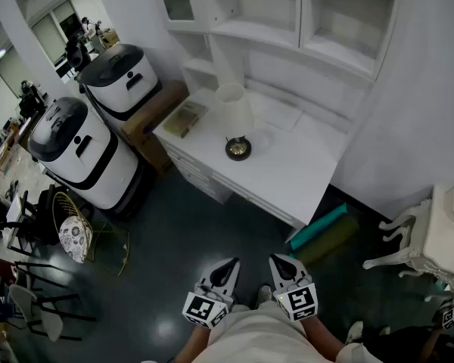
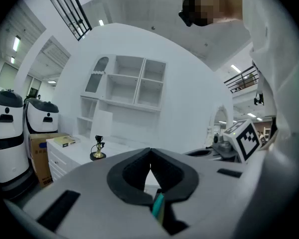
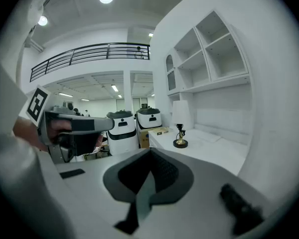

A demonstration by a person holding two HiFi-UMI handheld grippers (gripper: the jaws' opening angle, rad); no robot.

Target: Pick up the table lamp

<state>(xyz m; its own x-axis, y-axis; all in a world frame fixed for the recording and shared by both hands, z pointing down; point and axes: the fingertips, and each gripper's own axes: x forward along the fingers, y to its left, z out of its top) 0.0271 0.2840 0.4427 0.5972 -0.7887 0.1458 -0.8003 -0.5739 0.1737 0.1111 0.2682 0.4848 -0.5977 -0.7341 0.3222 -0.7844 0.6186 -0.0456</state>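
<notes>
The table lamp (image 1: 235, 127) stands on the white desk (image 1: 295, 176) just above the middle of the head view, well apart from the left gripper (image 1: 225, 269) and right gripper (image 1: 284, 266) at bottom centre, both with jaws pressed together on nothing. The approach comes first, I judge: bring one gripper forward, part its jaws early, and take the thin stem below the shade, not the shade itself.

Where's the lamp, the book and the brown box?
lamp (image 1: 233, 110), head view, on its white shade.
book (image 1: 184, 118), head view, middle of its cover.
cardboard box (image 1: 153, 113), head view, on its top.
</notes>
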